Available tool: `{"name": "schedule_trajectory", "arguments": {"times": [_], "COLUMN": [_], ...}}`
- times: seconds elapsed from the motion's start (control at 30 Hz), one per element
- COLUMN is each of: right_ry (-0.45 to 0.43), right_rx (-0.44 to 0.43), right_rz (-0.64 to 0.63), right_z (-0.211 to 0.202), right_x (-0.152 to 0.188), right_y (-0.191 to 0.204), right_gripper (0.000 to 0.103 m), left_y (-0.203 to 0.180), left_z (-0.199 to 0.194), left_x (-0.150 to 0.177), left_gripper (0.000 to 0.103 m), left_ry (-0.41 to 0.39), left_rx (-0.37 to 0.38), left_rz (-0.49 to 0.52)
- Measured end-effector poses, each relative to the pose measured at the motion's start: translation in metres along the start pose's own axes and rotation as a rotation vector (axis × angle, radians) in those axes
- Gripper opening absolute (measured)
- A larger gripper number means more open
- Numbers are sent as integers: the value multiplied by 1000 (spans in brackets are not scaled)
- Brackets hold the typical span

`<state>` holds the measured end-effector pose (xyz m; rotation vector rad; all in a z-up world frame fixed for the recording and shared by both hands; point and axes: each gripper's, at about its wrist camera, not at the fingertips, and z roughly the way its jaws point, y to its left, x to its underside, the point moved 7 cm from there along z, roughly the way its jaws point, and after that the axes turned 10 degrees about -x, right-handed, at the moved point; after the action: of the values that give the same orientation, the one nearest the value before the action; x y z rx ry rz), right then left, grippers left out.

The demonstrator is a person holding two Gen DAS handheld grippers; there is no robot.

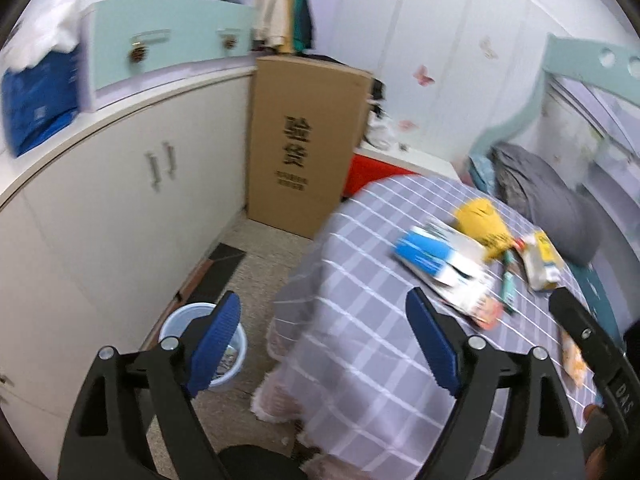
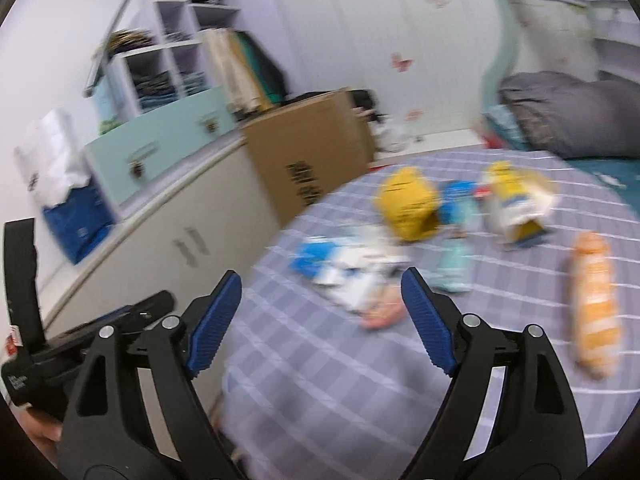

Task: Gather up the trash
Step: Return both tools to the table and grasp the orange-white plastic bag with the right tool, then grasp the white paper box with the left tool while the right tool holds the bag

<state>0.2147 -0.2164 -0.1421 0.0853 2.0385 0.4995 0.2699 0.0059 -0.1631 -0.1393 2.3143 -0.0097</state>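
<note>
From the left wrist, the left gripper [image 1: 324, 344] hangs with its blue pads wide apart and nothing between them, over the near left corner of a bed [image 1: 360, 360] spread with a grey checked sheet. Left of that corner a strip of bare floor [image 1: 264, 248] runs far back between the bed edge and a white cabinet [image 1: 120, 208], ending at a tall cardboard box [image 1: 304, 140]. A pale blue bin [image 1: 236, 344] stands on the floor by the cabinet, partly behind the left pad. The trash lies in a loose cluster on the sheet: a blue-and-white pack [image 1: 436, 256], a yellow bag [image 1: 480, 216] and a yellow-and-white wrapper [image 1: 540, 256], near a grey pillow [image 1: 560, 200]. From the right wrist, the right gripper [image 2: 322, 320] is likewise spread and empty above the sheet, the blue-and-white pack [image 2: 344, 268] just beyond its tips. The yellow bag [image 2: 408, 204] and wrapper [image 2: 516, 204] sit farther back; an orange packet [image 2: 592, 304] lies apart at right. Much is blurred.
</note>
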Motion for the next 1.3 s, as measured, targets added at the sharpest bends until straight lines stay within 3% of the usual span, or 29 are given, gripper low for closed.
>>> {"name": "schedule_trajectory", "arguments": {"times": [0.2,0.4,0.6,0.63,0.67,0.7,0.8,1.0,1.3], "right_ry": [-17,28,134,147,156,175,179,99,95], "right_rx": [208,370,334,324,319,308,298,223,156], "right_rz": [81,108,124,124,125,126,89,42,43], "right_z": [-46,-62,-40,-35,-31,-27,-26,-34,-3], "right_x": [1,10,24,25,26,28,26,7,-10], "right_y": [-98,-158,-179,-180,-182,-185,-178,-156,-150], "right_gripper": [84,85,82,77,59,49,44,44,45], "left_y": [-61,-96,-123,-127,-131,-134,-146,-170,-191], "left_z": [1,8,26,29,32,34,43,61,87], "left_x": [12,22,26,25,24,24,22,18,9], "left_gripper": [83,83,83,83,83,83,83,83,83], "left_ry": [25,50,82,85,88,90,92,69,39], "left_rx": [24,16,-17,-19,-24,-30,-48,-93,-195], "left_rz": [112,175,238,247,258,267,302,382,449]}}
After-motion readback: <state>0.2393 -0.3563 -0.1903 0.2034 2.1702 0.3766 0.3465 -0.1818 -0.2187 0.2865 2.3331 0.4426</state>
